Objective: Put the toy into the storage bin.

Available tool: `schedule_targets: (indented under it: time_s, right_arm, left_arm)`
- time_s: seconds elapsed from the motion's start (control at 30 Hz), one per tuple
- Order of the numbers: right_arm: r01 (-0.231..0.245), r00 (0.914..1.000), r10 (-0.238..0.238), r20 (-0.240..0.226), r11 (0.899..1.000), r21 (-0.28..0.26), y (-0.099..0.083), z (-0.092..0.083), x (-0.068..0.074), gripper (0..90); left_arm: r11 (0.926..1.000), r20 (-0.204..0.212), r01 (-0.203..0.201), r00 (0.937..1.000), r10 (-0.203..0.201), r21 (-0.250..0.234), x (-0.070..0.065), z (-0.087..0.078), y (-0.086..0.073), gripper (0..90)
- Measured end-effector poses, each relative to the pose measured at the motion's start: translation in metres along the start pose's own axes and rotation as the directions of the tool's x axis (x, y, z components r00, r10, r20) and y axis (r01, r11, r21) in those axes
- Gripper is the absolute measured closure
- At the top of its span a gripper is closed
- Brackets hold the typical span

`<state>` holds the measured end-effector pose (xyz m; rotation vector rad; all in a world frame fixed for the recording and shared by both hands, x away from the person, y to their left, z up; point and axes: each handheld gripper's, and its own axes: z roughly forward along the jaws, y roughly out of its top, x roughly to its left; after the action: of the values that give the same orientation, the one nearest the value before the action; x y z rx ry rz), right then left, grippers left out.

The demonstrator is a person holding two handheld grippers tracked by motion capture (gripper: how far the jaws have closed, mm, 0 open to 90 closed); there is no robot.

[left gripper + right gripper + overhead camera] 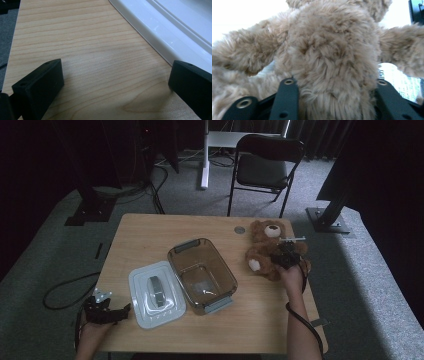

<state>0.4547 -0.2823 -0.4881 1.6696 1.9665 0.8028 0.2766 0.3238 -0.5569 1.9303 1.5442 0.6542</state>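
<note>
Progress looks early, as I judge it: the work in hand seems to be packing the brown plush teddy bear (270,251) into the clear, smoke-tinted plastic storage box (201,275), and nothing sits in that box yet. Taking the box as landmark, the light wooden table (150,232) carries it near the middle; the box's white rectangular lid with a grey handle (156,294) lies flat just to its left, already off. The bear lies to the box's right, near the table's far right corner. The right gripper (287,256) is down on the bear, and in the right gripper view its jaws press into the furry body (332,62) on both sides, gripping it. The left gripper (107,312) waits left of the lid, jaws wide apart over bare wood. What is left: lifting the bear, setting it in the box, and probably fitting the lid. A white tag (397,80) beside the bear carries print too blurred to read.
</note>
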Motion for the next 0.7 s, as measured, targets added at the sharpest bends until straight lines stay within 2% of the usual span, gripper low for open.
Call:
schedule_targets:
  time_s: [0.03,0.2,0.4,0.53,0.7]
  right_arm:
    - [-0.019,0.9998,0.019,-0.01,1.0,-0.011,0.0,-0.002,-0.001,61.9]
    - [-0.049,0.9981,0.047,-0.039,0.998,-0.043,-0.002,-0.011,-0.007,63.7]
    - [-0.085,0.9958,0.082,-0.042,0.994,-0.076,0.0,-0.027,-0.013,65.3]
    - [-0.075,0.9965,0.071,-0.046,0.992,-0.098,0.001,-0.04,-0.014,66.0]
    - [-0.039,0.9983,0.033,-0.047,0.992,-0.123,0.002,-0.055,-0.008,65.9]
  left_arm:
    - [1.0,0.0,0.0,1.0,0.0,0.0,0.0,0.0,0.0,0.6]
    - [1.0,0.0,0.0,1.0,0.0,0.0,0.0,0.0,0.0,0.6]
    - [1.0,0.0,0.001,1.0,-0.001,0.0,0.0,0.0,0.0,0.6]
    - [1.0,0.0,0.001,1.0,-0.001,0.001,0.0,0.0,0.0,0.6]
    - [1.0,0.0,0.001,1.0,-0.001,0.001,-0.001,0.0,0.0,0.6]
